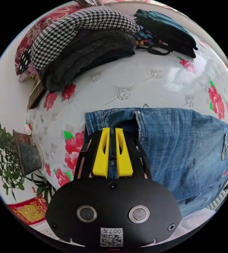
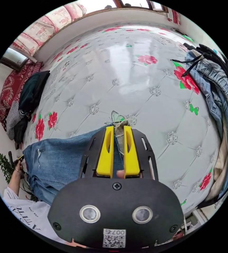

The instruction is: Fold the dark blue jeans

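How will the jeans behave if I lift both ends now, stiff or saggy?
Probably saggy: the jeans lie flat and creased on the glossy tufted bed cover, so the middle should droop between the left gripper and the right gripper. Denim looks thick, likely heavy-ish. The shiny cover may let them slide.

Mid-blue faded denim jeans [image 1: 187, 147] at 3 o'clock in the left gripper view, on a glossy white tufted bed cover [image 1: 150, 81] printed with red flowers and green leaves. Black-and-white houndstooth cloth [image 1: 74, 29] at 11 o'clock atop charcoal knit [image 1: 87, 55]. Dark teal garment [image 1: 166, 29] at 1 o'clock. Yellow jaws on black gripper [image 1: 112, 131]. Green potted plant [image 1: 6, 158] at 9 o'clock.
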`<state>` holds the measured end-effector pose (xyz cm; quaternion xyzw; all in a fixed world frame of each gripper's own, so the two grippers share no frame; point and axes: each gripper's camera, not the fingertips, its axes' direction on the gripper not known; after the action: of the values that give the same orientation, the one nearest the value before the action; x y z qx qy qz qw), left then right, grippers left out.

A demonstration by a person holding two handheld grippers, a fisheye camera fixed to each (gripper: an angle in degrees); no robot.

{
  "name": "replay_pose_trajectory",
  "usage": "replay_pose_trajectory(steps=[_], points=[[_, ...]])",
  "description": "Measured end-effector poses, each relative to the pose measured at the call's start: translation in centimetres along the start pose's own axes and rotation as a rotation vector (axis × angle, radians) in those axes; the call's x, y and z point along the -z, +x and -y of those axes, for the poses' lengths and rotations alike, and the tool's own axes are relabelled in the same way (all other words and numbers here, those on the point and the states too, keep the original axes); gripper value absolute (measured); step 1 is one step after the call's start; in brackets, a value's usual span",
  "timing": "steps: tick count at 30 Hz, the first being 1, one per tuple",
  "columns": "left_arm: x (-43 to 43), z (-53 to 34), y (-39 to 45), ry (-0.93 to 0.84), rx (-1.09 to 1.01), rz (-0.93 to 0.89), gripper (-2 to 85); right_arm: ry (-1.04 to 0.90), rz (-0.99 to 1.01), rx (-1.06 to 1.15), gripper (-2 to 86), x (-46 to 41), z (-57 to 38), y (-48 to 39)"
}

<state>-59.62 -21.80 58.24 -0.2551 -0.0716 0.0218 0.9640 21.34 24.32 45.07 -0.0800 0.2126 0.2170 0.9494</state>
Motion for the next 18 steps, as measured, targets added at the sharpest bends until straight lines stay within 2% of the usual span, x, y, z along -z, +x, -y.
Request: replay_pose_trajectory(steps=[2, 4, 8, 11, 13, 18], points=[[0.1, 0.2, 1.5, 0.013, -0.075, 0.100, 1.1, 0.003, -0.099, 0.060, 0.7, -0.4, 0.1, -1.0], [0.0, 0.3, 1.6, 0.041, -0.068, 0.105, 0.2, 0.014, -0.180, 0.061, 0.1, -0.4, 1.1, -1.0], [-0.1, 1.3, -0.3, 0.040, 0.079, -0.022, -0.5, 0.040, -0.178, 0.010, 0.0, -0.9, 2.8, -1.7], [-0.2, 0.6, -1.5, 0.039, 0.083, -0.083, -0.2, 0.065, -0.163, -0.044, 0.3, -1.1, 2.9, -3.1], [0.0, -0.7, -2.3, 0.056, 0.074, -0.136, 0.3, 0.094, -0.086, -0.072, 1.2, 0.7, 1.3, -3.0], [3.2, -8.6, -5.4, 0.245, 0.182, -0.238, 1.7, 0.252, 0.119, -0.083, 2.8, 8.0, -7.7, -2.6]])
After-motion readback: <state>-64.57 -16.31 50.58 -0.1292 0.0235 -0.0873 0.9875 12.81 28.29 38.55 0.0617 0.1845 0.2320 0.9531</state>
